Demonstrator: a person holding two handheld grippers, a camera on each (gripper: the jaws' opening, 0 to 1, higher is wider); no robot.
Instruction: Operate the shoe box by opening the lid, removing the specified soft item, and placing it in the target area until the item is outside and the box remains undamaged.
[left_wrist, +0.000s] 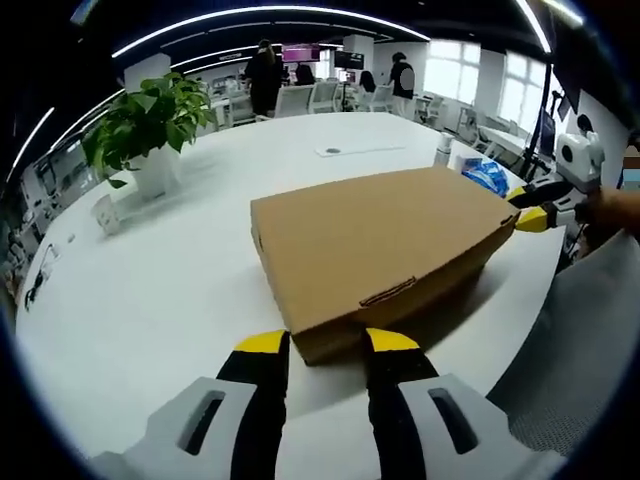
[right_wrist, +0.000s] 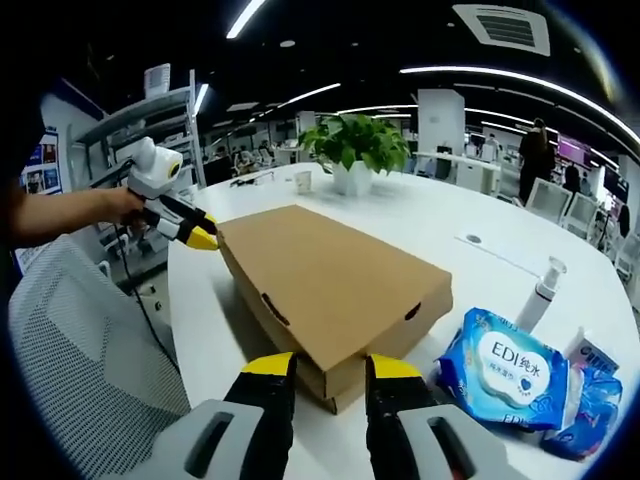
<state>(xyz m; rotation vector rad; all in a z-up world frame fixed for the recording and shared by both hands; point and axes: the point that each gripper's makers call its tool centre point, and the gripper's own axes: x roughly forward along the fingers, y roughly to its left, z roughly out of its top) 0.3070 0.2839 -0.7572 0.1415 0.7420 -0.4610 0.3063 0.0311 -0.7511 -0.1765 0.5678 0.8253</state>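
A closed brown cardboard shoe box (left_wrist: 385, 245) lies on the round white table (left_wrist: 170, 300). My left gripper (left_wrist: 327, 343) is open, and its yellow tips flank the box's near corner. My right gripper (left_wrist: 530, 206) reaches in from the right at the far end of the box. In the right gripper view the same box (right_wrist: 330, 280) runs away from me, and my right gripper (right_wrist: 330, 366) stands open on either side of its near corner. The left gripper (right_wrist: 197, 233), held in a hand, has its yellow tips at the box's far left corner. The lid is down and hides the contents.
A potted plant (left_wrist: 150, 125) stands at the back left of the table. A blue pack of wipes (right_wrist: 505, 370) and a pump bottle (right_wrist: 543, 290) lie right of the box. A grey mesh chair (right_wrist: 85, 350) is at the table's edge. People stand among distant desks.
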